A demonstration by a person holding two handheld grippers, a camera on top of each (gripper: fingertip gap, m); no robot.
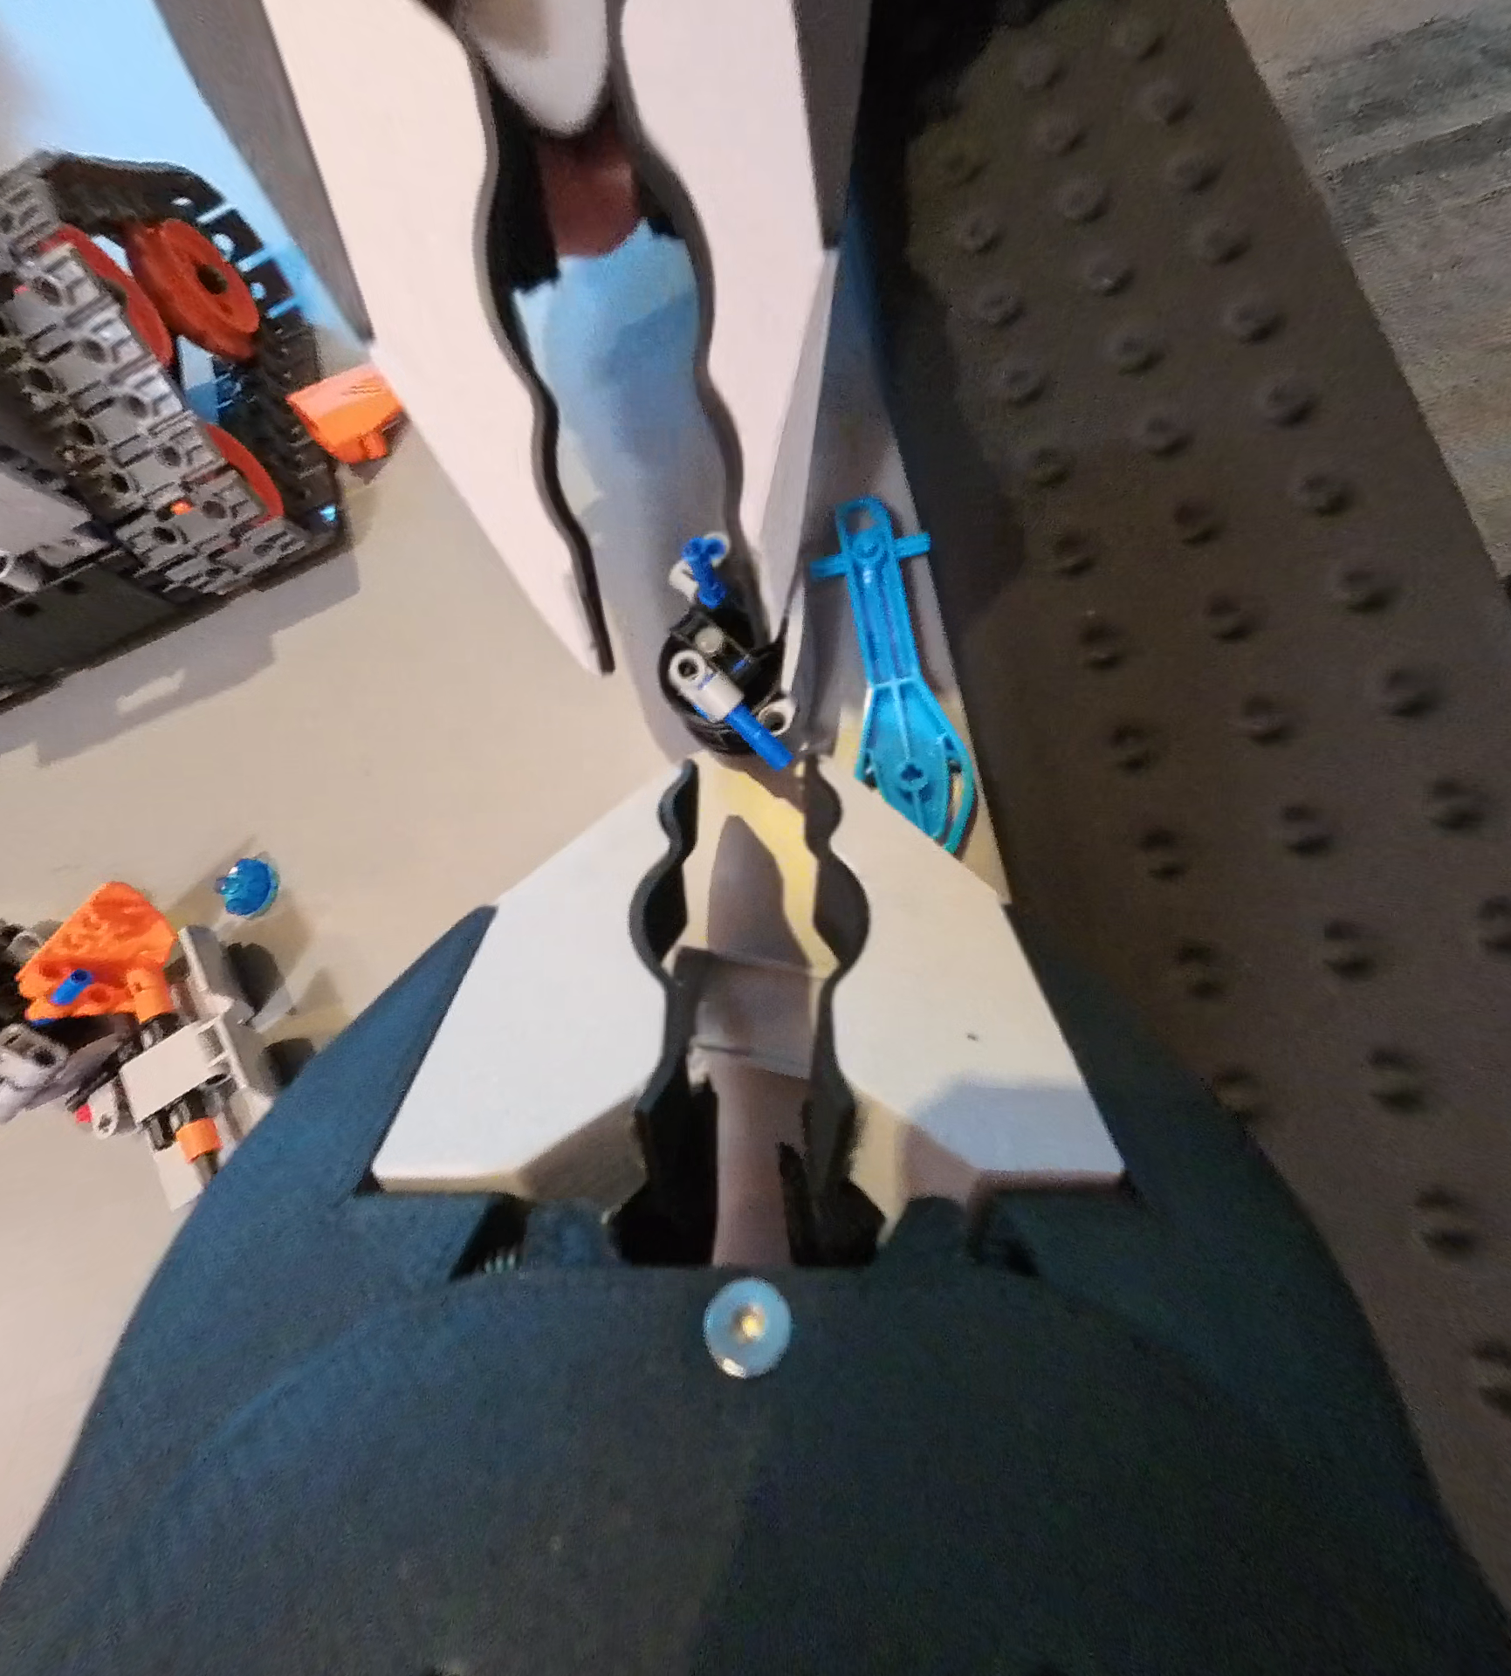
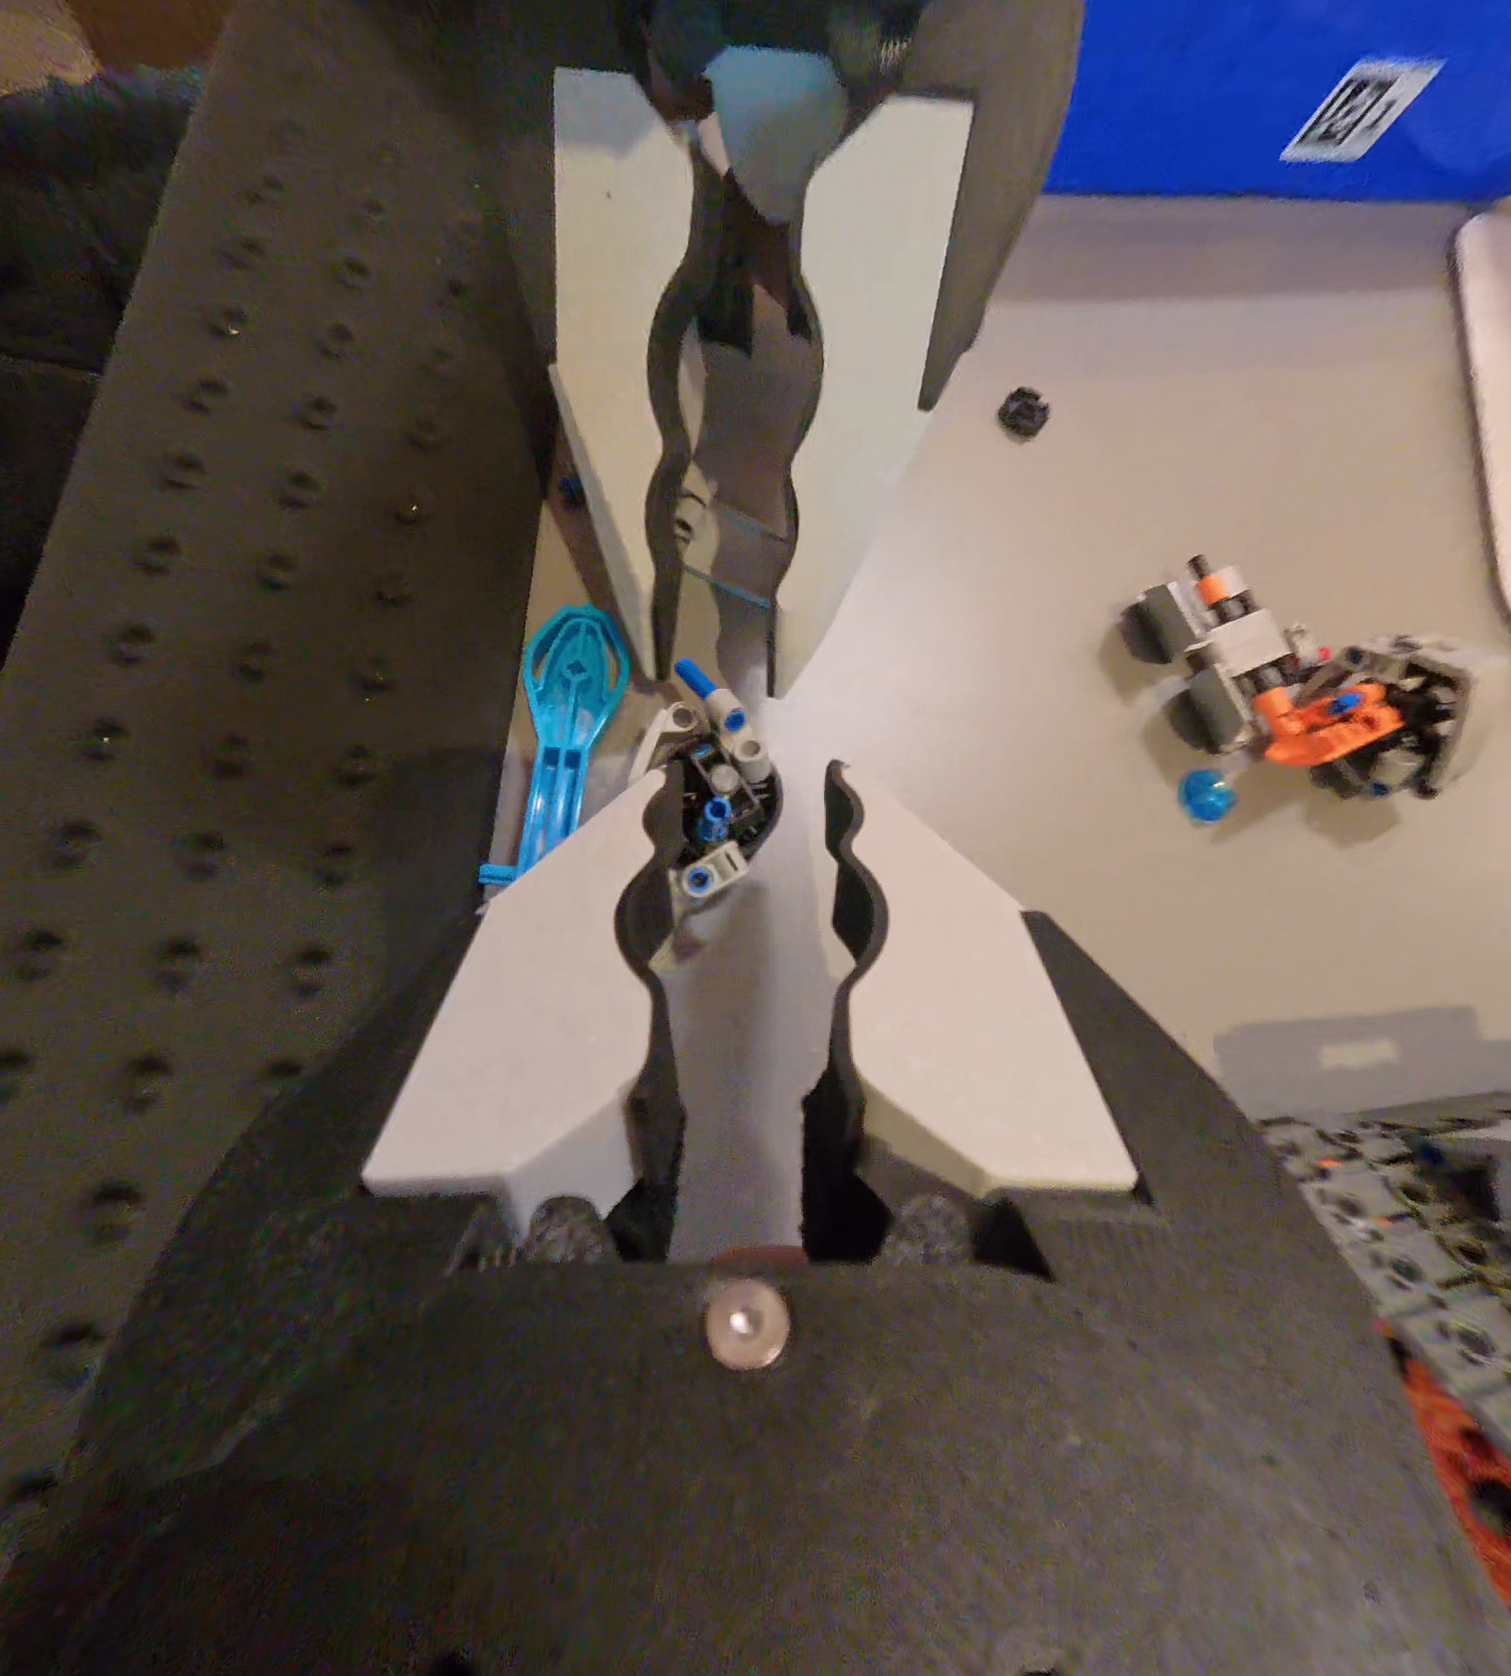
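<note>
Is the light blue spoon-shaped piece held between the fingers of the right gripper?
No, the light blue spoon-shaped piece lies on the table beside the right gripper, outside its fingers.

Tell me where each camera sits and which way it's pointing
Left wrist view: sits on the left gripper, looking down at the small black-and-blue brick assembly; the right gripper faces it.
Right wrist view: sits on the right gripper, facing the left gripper.
Both share the assembly, blue tool, orange-grey model.
</note>
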